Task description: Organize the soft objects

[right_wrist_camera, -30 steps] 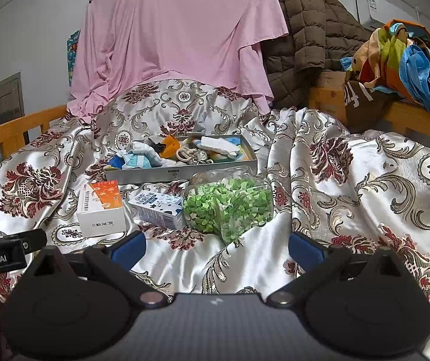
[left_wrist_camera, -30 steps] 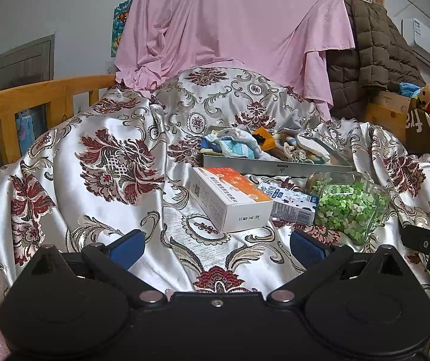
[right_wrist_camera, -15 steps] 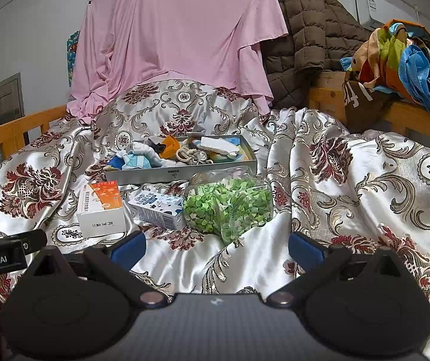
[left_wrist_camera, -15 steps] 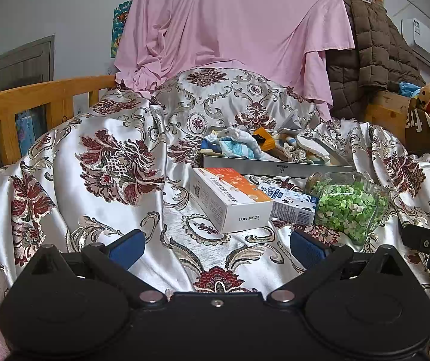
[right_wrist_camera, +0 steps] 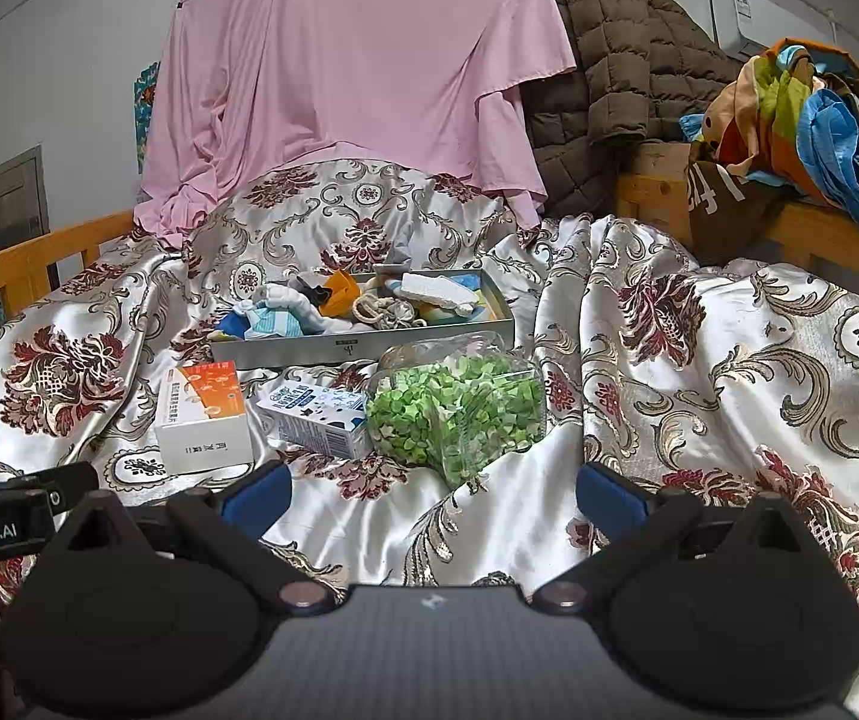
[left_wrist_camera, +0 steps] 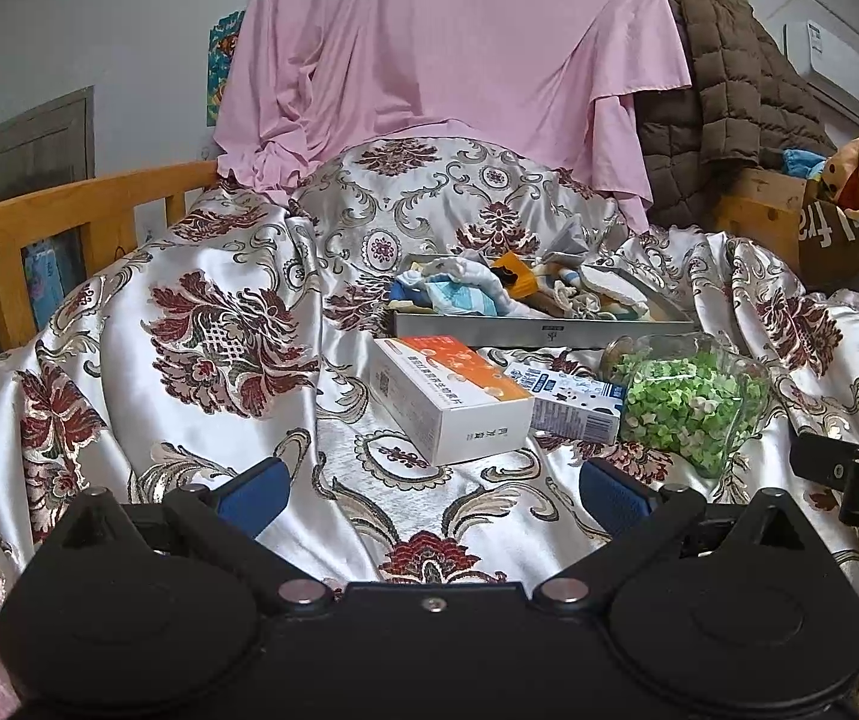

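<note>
Both grippers are spread wide with nothing between the blue pads, hovering low over a slick, shiny floral satin bedspread (left_wrist_camera: pixel 201 324) that's all bunched into folds. Ahead of the left gripper (left_wrist_camera: pixel 435 489) sits a stiff white-and-orange carton (left_wrist_camera: pixel 450 399), touching a smaller blue-and-white box (left_wrist_camera: pixel 567 405), then a crinkly clear container of green bits (left_wrist_camera: pixel 690 402) off toward its right finger. Behind those is the flat grey metal tray (right_wrist_camera: pixel 363 348) heaped with the soft objects (right_wrist_camera: pixel 285 315): rags, rope, a sponge. The right gripper (right_wrist_camera: pixel 432 492) view looks down into the tray more and also shows a colourful clothes pile (right_wrist_camera: pixel 801 114) far right. There's bare satin between each gripper's fingers before the boxes start.
</note>
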The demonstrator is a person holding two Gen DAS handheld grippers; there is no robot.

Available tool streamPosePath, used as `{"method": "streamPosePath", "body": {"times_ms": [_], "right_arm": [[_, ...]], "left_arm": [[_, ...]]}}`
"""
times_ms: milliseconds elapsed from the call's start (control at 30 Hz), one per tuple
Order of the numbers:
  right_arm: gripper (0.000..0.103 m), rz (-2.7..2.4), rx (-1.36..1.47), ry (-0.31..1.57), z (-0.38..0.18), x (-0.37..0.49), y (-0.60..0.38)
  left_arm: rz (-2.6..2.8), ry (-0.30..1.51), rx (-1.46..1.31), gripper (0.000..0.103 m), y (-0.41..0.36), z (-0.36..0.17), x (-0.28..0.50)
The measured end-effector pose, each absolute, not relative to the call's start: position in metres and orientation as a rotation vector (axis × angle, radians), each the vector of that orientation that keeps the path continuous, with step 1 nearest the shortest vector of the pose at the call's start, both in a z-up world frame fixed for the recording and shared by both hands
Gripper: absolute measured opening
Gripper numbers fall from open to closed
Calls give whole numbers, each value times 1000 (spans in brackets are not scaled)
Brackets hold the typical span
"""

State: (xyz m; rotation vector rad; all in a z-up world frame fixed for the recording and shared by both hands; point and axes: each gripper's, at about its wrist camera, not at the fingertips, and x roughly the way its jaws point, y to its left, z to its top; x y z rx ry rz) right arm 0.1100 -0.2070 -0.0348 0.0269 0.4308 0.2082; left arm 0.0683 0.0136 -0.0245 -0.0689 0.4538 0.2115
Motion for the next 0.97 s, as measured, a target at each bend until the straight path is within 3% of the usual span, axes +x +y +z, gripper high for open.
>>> {"method": "streamPosePath", "body": {"times_ms": [967], "right_arm": [[103, 208, 28, 432, -35, 110, -207]], "left_arm": [[201, 457, -54, 102, 15, -27, 68]]}}
